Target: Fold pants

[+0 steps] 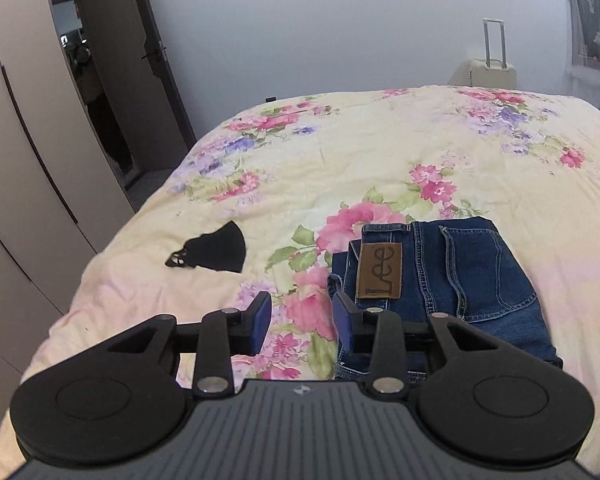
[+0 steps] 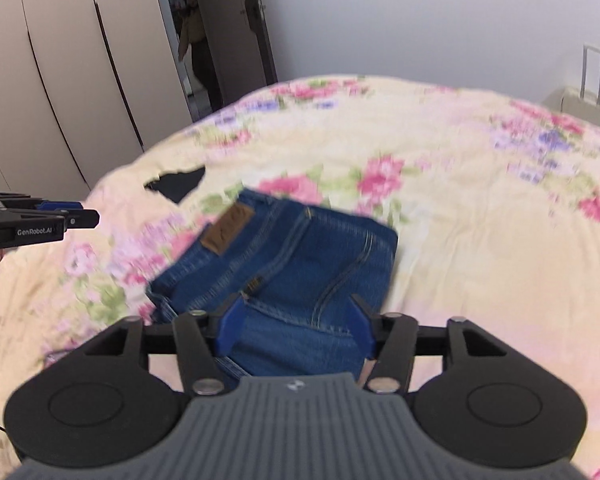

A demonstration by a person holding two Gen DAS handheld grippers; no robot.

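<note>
The blue jeans (image 1: 460, 272) lie folded into a compact stack on the floral quilt (image 1: 380, 152), their brown Lee patch (image 1: 380, 272) facing up. My left gripper (image 1: 302, 314) hovers above the quilt at the stack's left edge, open, with nothing between its blue pads. It also shows from the side at the left edge of the right wrist view, as the left gripper (image 2: 88, 216). My right gripper (image 2: 296, 314) hangs open above the jeans (image 2: 300, 248), clear of the denim. That view is blurred.
A small black item (image 1: 216, 250) lies on the quilt left of the jeans. Beige wardrobe doors (image 1: 28, 140) line the left side, beside an open doorway (image 2: 196, 40) with a person standing in it. A cream suitcase (image 1: 496, 68) stands behind the bed.
</note>
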